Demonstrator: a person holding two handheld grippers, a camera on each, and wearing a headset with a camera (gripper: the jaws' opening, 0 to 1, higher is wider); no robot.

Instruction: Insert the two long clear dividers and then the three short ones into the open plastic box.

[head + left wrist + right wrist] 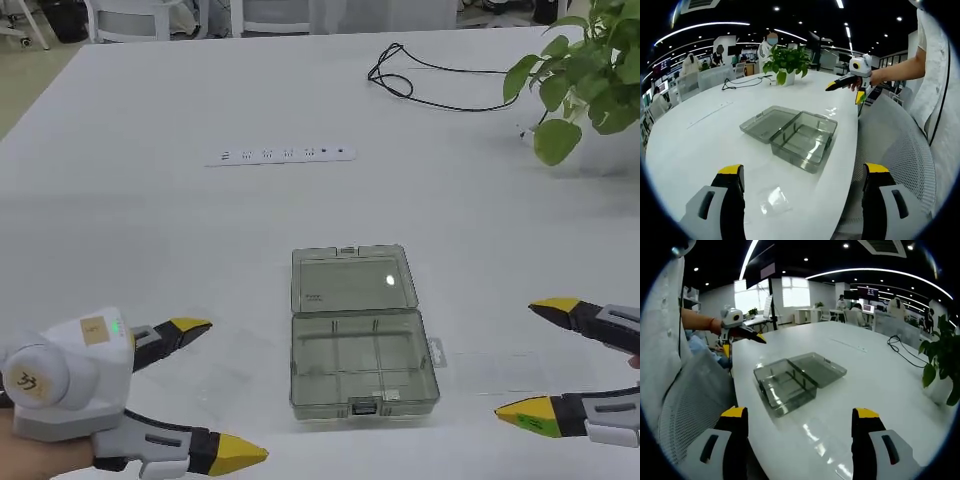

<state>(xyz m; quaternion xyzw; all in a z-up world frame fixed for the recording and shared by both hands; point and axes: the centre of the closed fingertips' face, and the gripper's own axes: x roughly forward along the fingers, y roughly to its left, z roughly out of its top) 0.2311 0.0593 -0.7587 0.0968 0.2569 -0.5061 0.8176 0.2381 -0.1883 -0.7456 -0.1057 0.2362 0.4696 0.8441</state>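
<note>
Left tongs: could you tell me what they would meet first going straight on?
Probably the clear divider lying flat just ahead of the left tongs, then the open plastic box; depth unclear.

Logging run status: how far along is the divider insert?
Done: box sits open, lid laid back. In hand: nothing; left gripper and right gripper both open. A clear divider lies before the left gripper, more clear pieces right of the box. Faint lines inside the box; can't tell if any are seated. Likely all five left.

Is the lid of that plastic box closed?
No, the box sits open on the table, with its lid folded back flat.
</note>
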